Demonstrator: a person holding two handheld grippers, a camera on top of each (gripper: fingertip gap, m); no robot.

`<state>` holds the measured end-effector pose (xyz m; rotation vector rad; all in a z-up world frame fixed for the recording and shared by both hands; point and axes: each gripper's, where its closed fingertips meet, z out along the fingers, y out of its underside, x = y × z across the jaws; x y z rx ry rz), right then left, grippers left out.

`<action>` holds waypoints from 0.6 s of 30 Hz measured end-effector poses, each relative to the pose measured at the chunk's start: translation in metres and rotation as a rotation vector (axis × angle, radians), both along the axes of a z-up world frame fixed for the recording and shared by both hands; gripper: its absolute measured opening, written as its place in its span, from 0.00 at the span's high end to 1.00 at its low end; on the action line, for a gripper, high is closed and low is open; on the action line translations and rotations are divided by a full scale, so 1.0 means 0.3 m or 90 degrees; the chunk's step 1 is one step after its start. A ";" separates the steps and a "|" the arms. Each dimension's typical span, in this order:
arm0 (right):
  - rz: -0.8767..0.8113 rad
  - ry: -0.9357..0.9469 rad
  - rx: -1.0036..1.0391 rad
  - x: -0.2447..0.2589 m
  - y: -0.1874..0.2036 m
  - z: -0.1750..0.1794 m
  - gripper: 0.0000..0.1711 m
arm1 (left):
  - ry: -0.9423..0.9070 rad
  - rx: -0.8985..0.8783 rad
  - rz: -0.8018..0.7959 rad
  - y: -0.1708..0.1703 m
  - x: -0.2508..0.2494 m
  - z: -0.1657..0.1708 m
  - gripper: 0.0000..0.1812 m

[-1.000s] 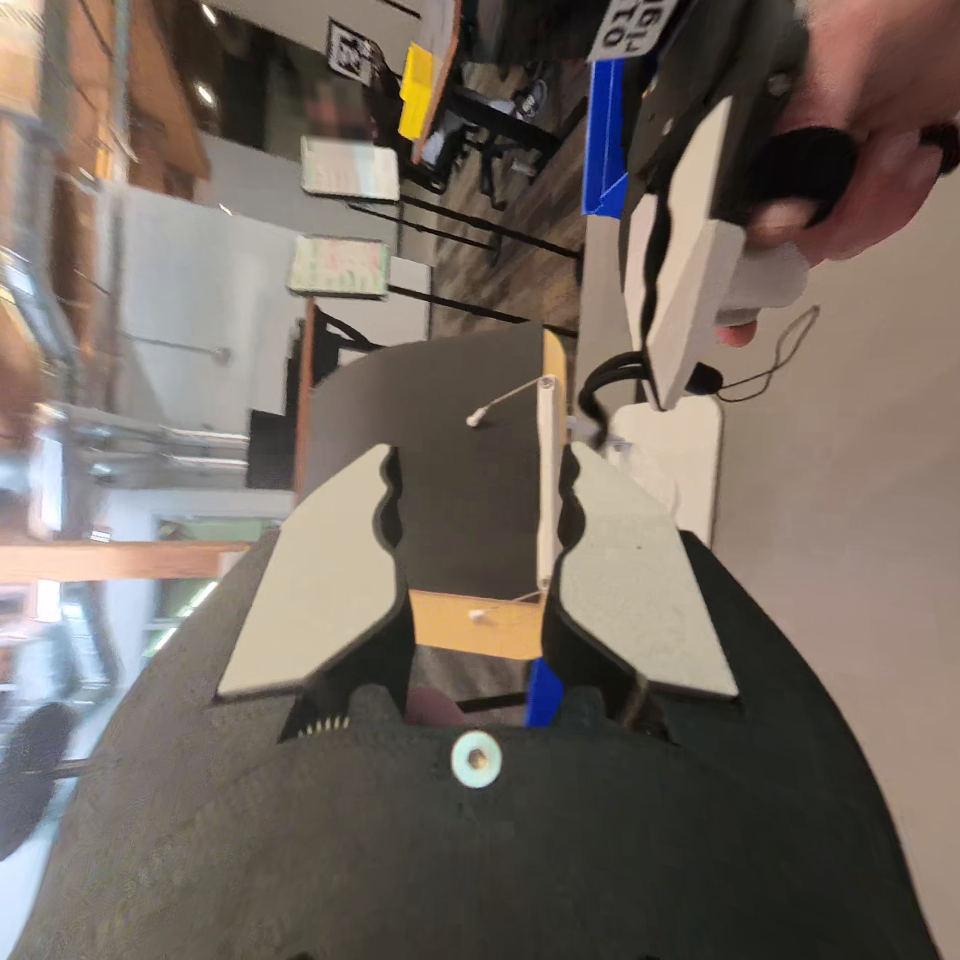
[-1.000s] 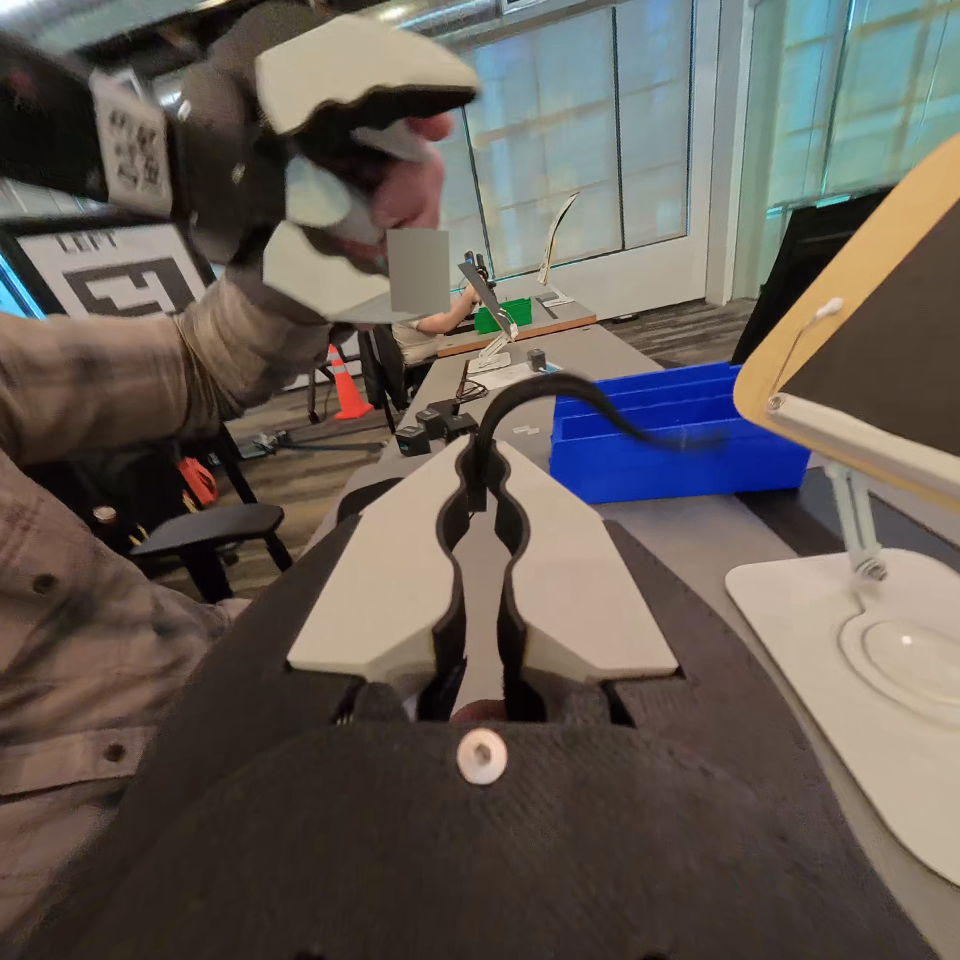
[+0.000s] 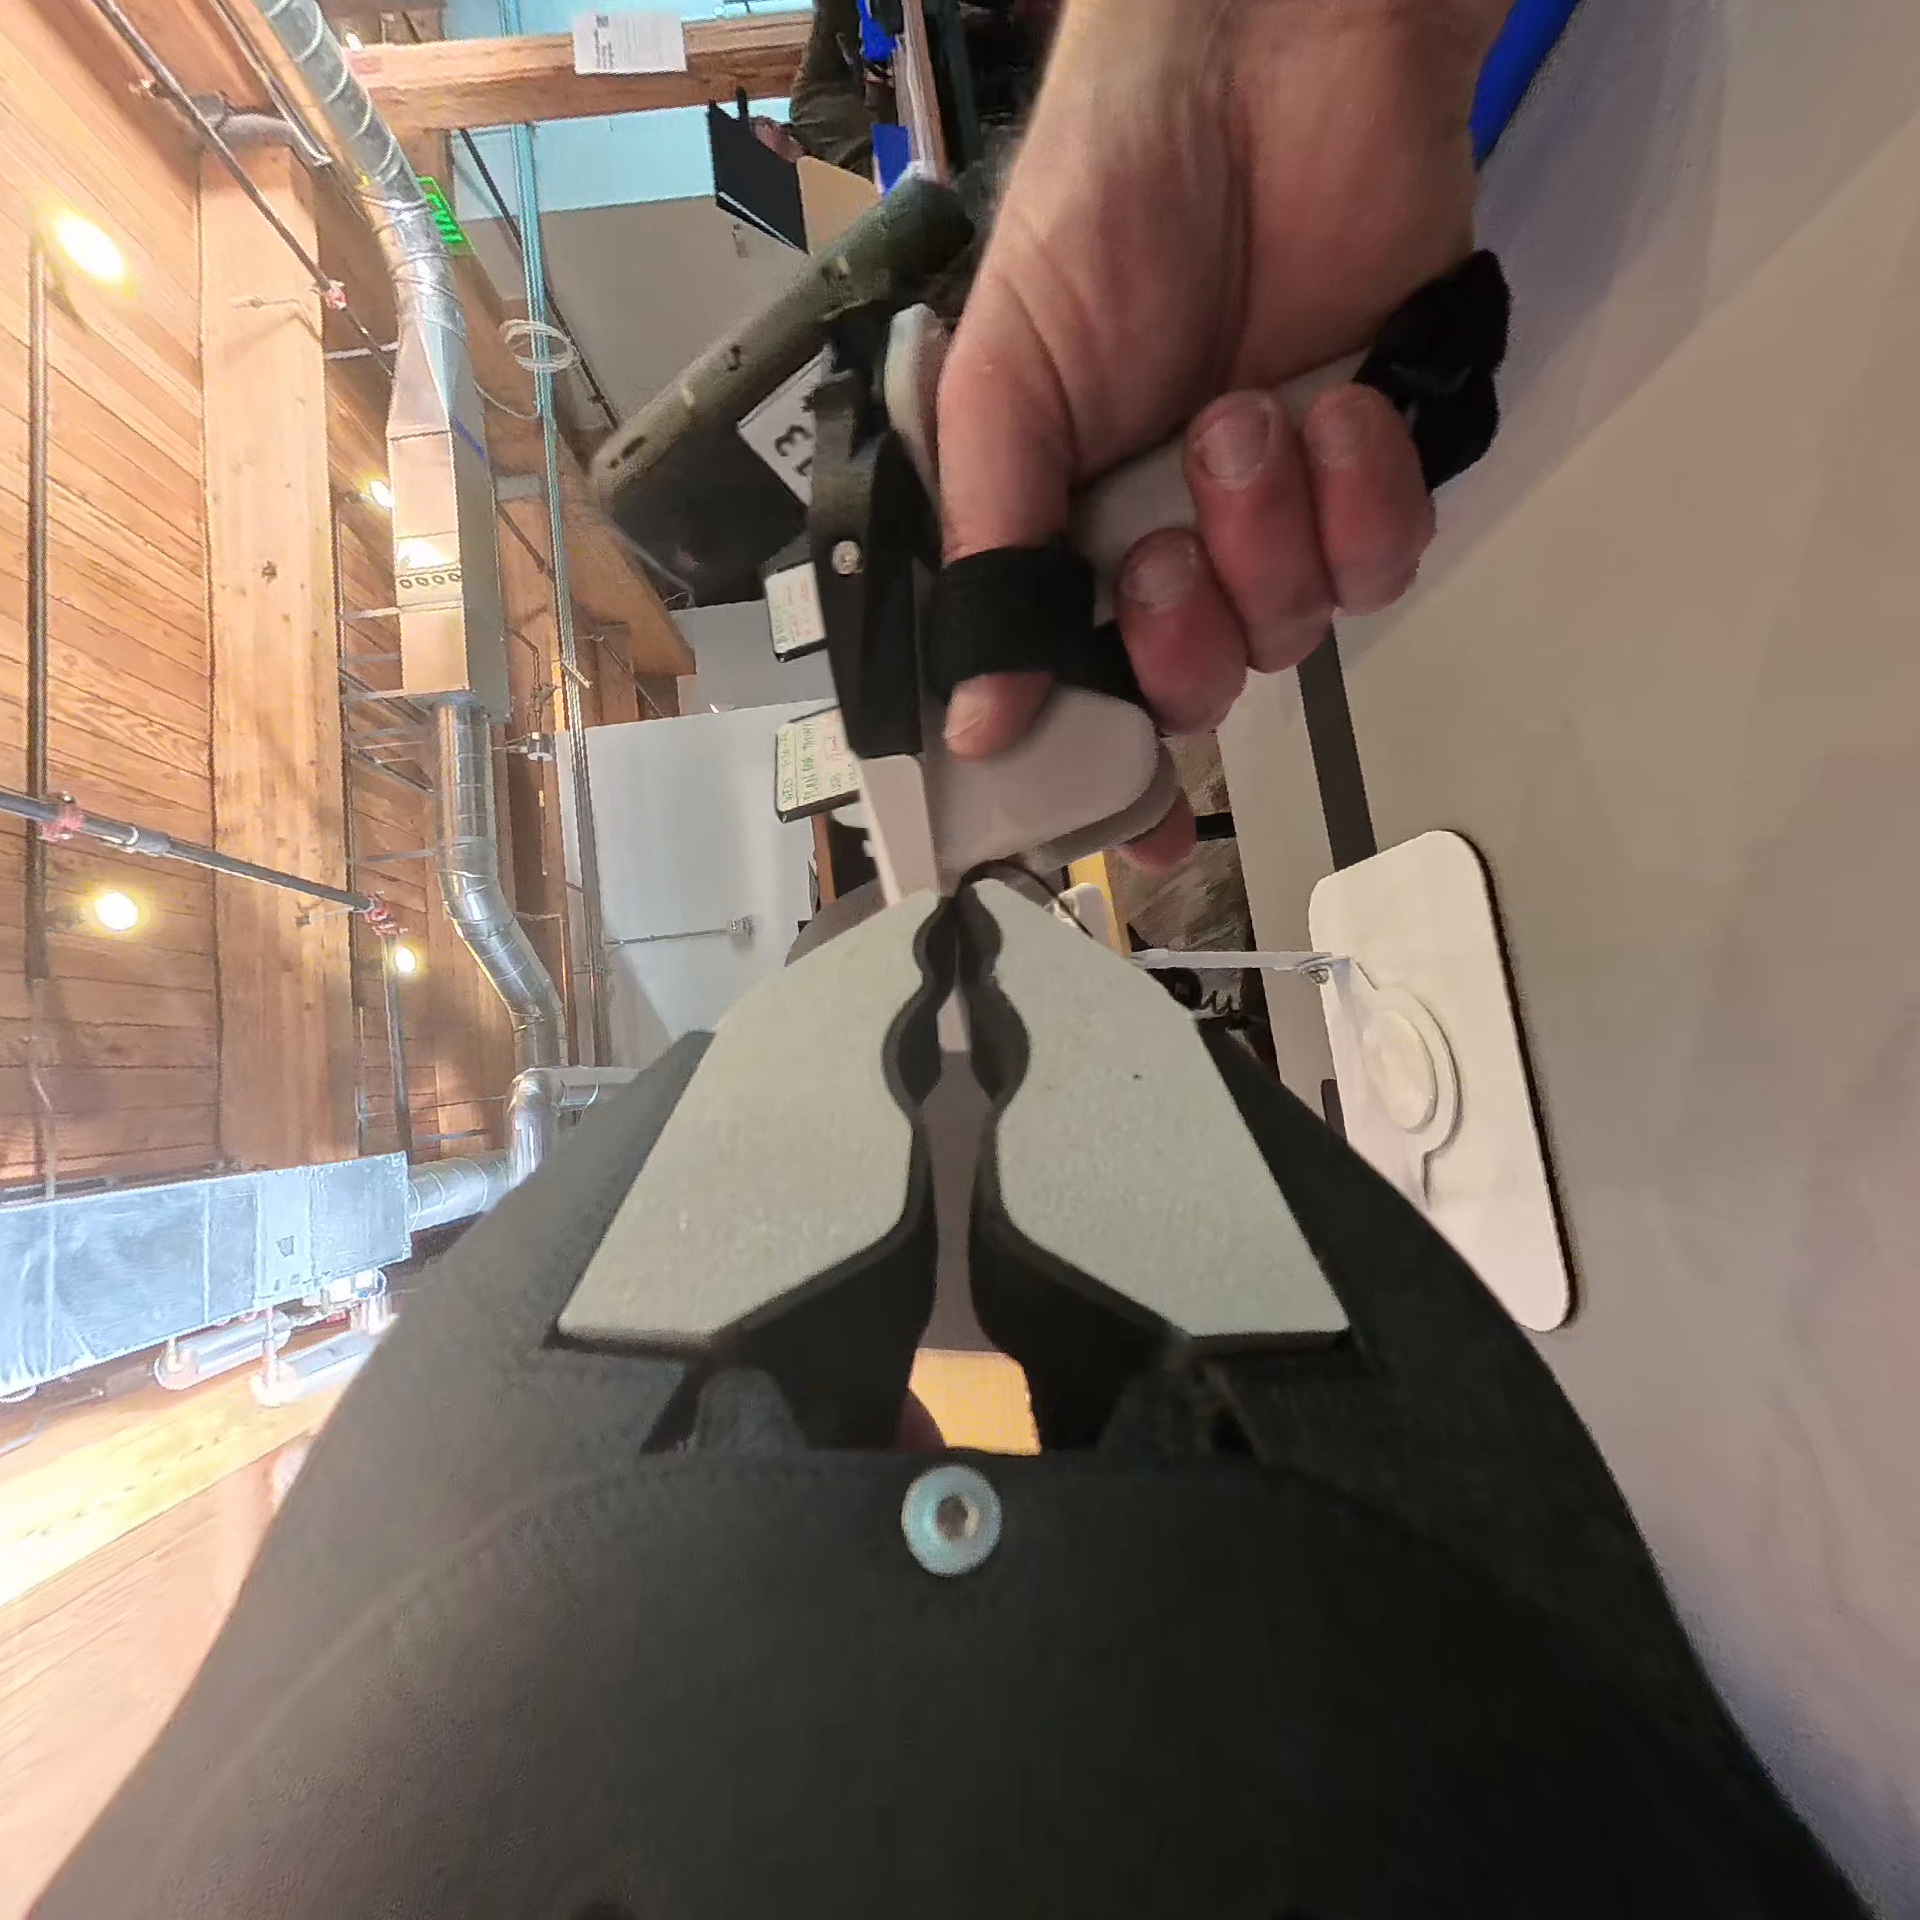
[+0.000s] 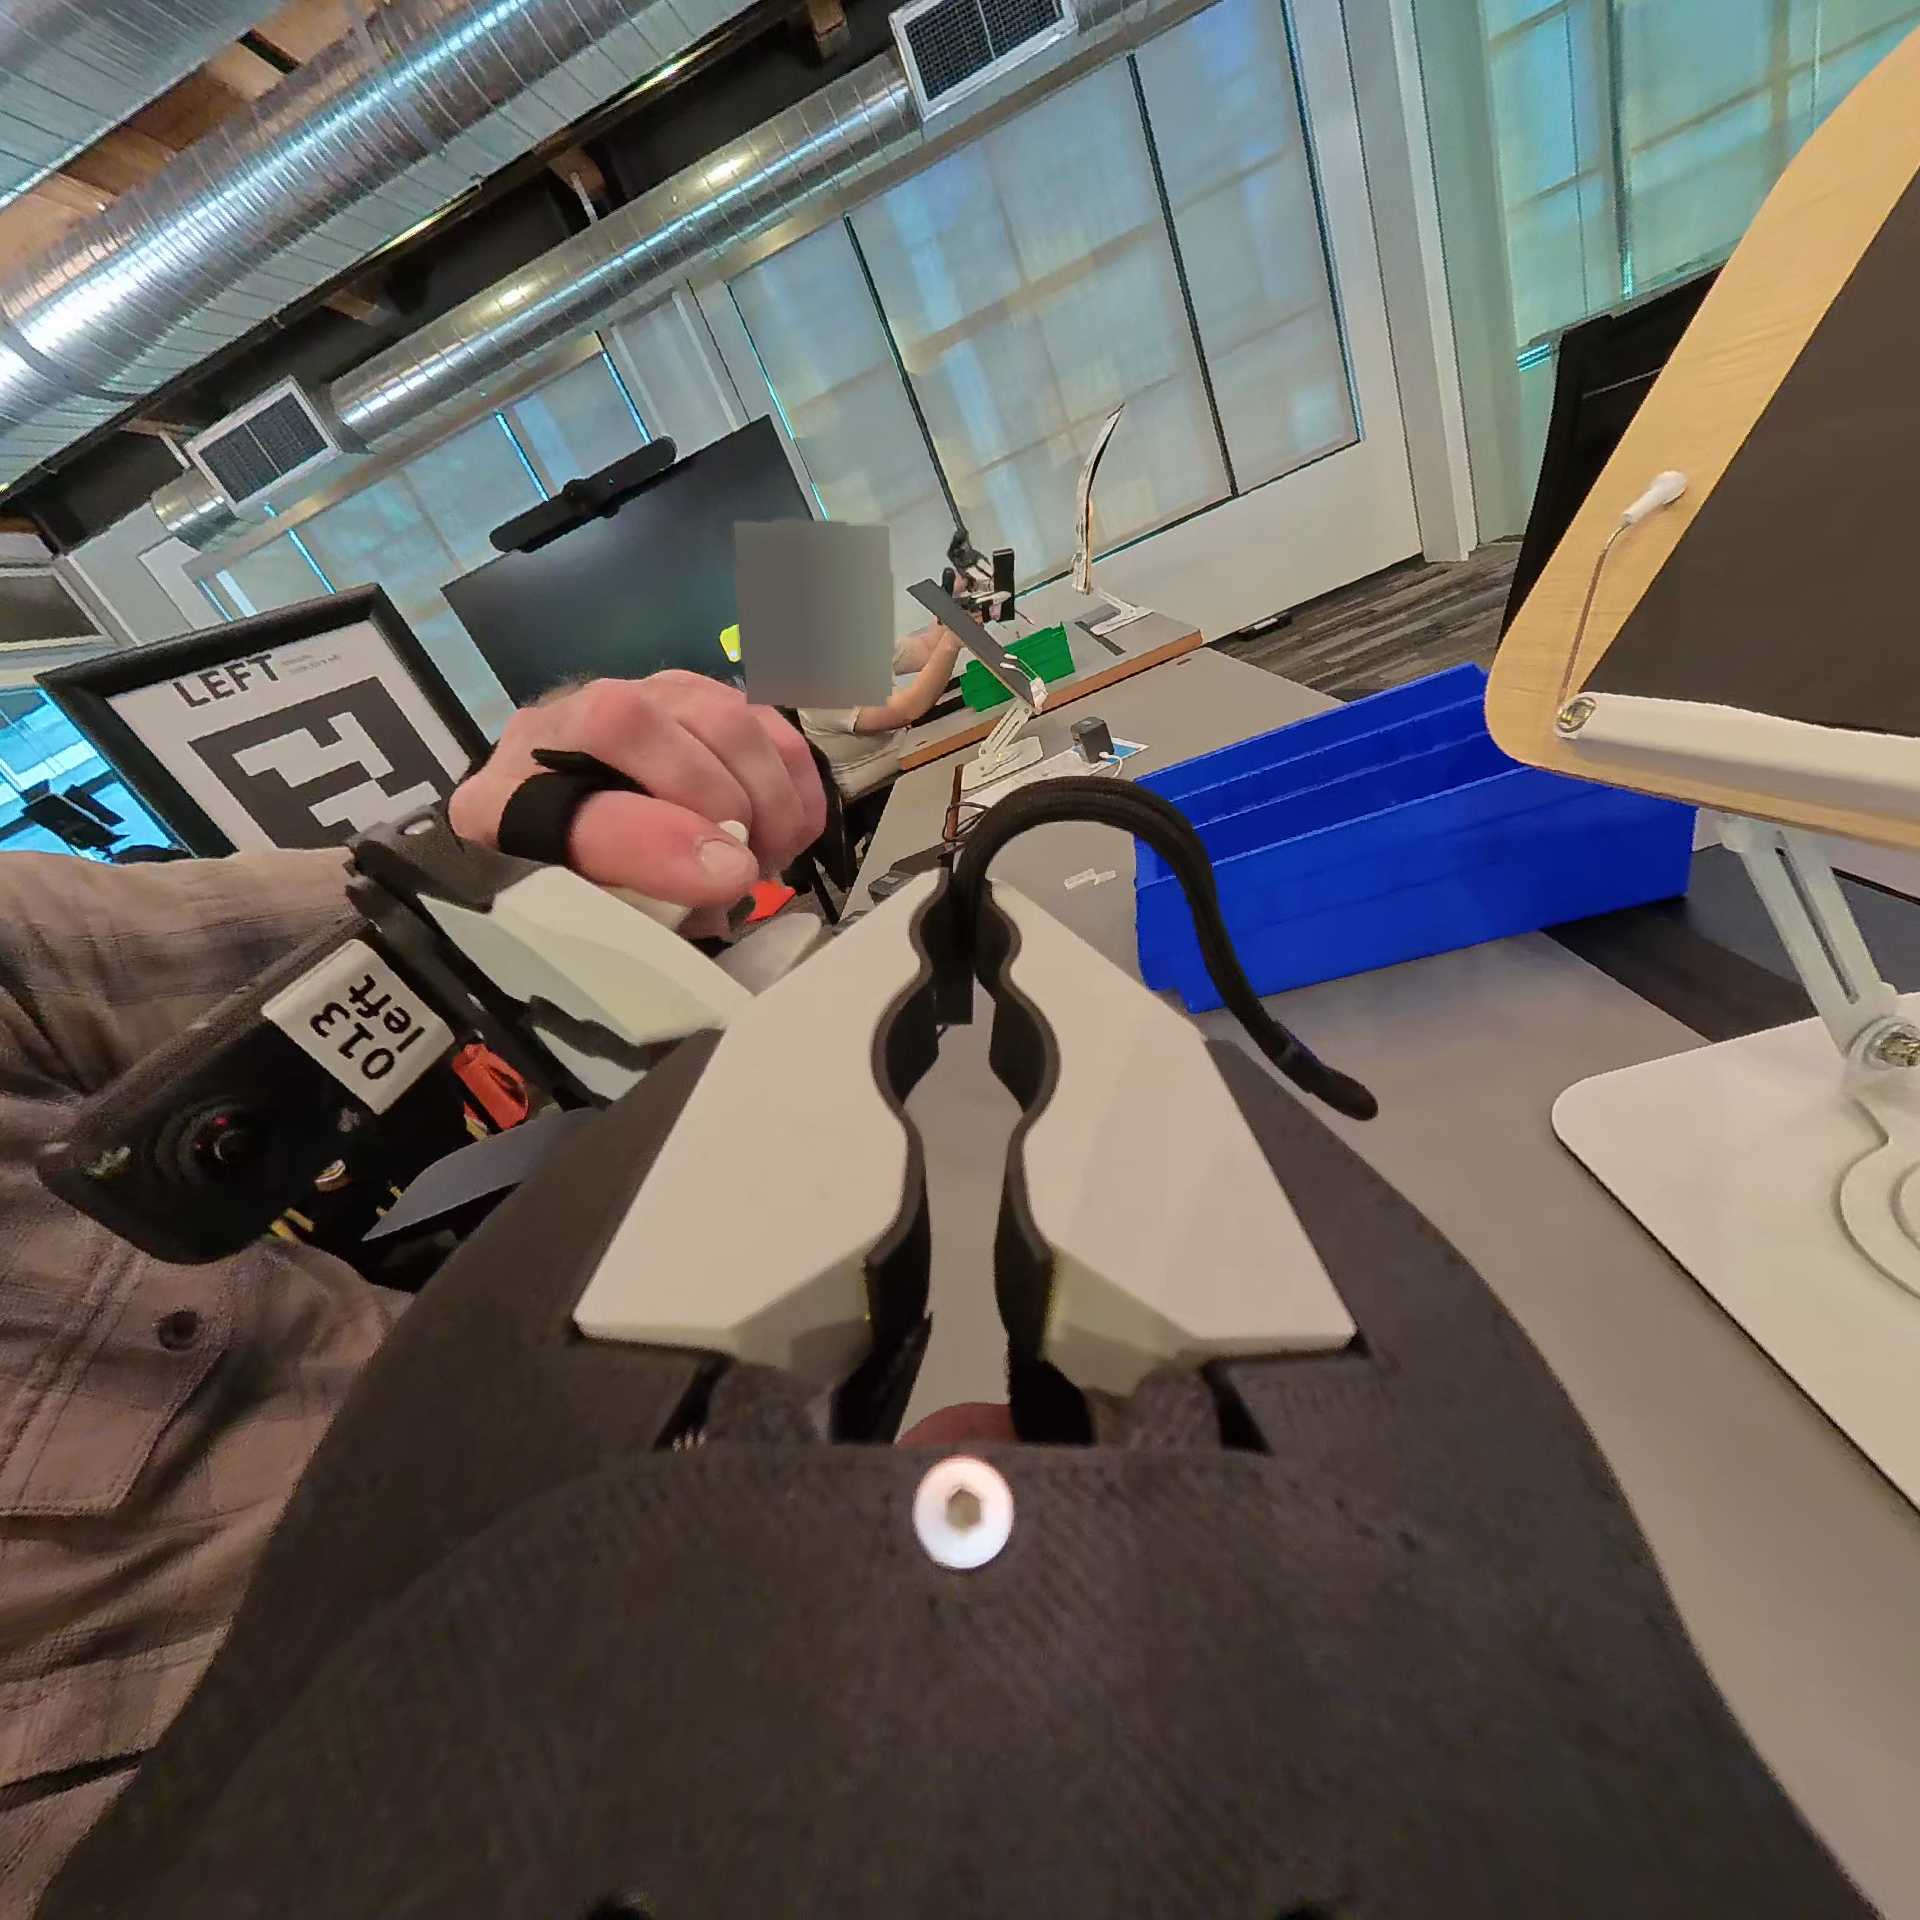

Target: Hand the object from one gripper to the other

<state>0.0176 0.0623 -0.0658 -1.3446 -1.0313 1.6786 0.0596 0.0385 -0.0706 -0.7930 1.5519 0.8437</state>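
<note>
Jaws of the right gripper (image 4: 961,914) were closed on a black braided cord (image 4: 1195,904), pinched right at the fingertips. From that pinch the cord rose in a short arch, then curved down to the right, and its free end hung just above the grey tabletop (image 4: 1455,1039).

Jaws of the left gripper (image 3: 958,920) were drawn together to a thin slit. Their tips met the tip of the right gripper, and a sliver of black cord showed there. I could not tell whether the left jaws actually pinched it.

Seen from the left wrist, the person's right hand (image 3: 1195,364) wrapped the right gripper's white handle, with a black strap across one finger. Seen from the right wrist, the person's left hand (image 4: 644,769) gripped the other handle at the left, above a plaid sleeve.

Behind the cord, a blue plastic bin (image 4: 1403,831) stood on the tabletop. To its right stood a white flat stand base (image 4: 1714,1195), carrying a tilted wooden board with a dark panel (image 4: 1683,364).
</note>
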 end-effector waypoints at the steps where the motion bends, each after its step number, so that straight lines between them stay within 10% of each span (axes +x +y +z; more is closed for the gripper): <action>1: -0.001 0.004 -0.003 0.000 0.002 0.002 1.00 | -0.012 -0.001 0.000 -0.004 -0.001 0.013 1.00; 18: 0.074 -0.002 0.156 0.068 -0.042 0.008 0.72 | -0.170 -0.078 0.036 -0.001 -0.102 0.328 1.00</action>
